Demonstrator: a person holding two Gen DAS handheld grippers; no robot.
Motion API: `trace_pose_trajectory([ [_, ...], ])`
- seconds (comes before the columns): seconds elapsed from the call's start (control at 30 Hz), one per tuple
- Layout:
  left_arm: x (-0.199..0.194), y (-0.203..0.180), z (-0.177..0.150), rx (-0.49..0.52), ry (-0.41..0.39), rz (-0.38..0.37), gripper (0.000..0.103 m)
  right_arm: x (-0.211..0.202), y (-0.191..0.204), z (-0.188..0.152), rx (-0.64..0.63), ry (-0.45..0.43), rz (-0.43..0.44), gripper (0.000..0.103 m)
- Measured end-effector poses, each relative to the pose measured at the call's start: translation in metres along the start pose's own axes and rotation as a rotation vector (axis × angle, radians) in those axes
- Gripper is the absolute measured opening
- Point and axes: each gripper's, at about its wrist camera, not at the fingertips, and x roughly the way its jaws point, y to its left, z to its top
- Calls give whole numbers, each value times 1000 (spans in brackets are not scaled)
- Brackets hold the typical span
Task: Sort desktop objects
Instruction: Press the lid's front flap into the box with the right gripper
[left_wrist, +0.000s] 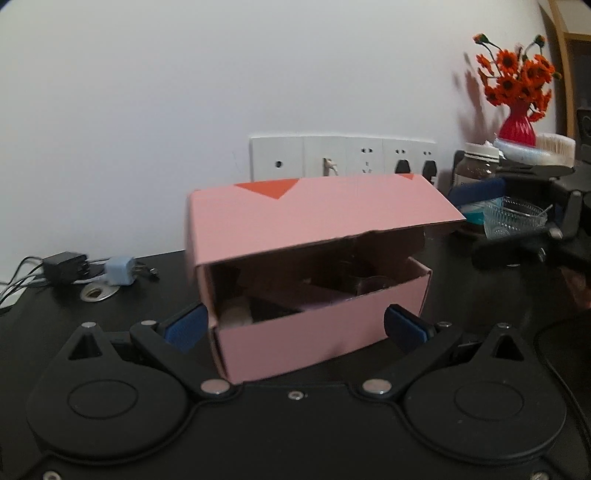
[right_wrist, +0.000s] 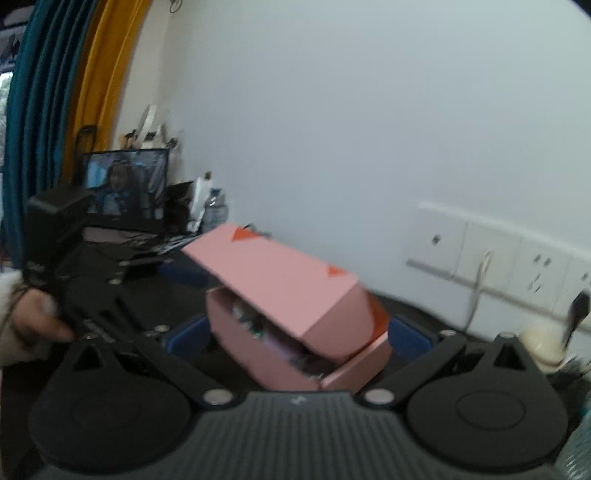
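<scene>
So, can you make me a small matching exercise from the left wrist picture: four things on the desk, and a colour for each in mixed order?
Things:
1. box
2. vase
3. charger
4. desk

Colours:
A. black
B. light blue
C. pink
D. red

Pairs: 1-C, 2-D, 3-B, 4-A
</scene>
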Motion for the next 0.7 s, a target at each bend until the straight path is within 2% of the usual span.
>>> trace_pose_trajectory([
  [0.17,-25,5,-2,24,-110,68,103,2,14,-2,-108,-47,-57,102],
  [0.27,-29,4,4,100,-147,66,103,6,18,-4,-139,-69,-65,102],
  [0.4,-18,0,6,207,-133,64,103,14,18,-8,-146,-83,-71,102],
  [0.57,-10,-1,5,205,-112,43,103,22,14,-14,-168,-85,-102,88],
  [0.7,-12,-1,5,190,-123,21,103,21,10,-14,-154,-101,-93,82],
])
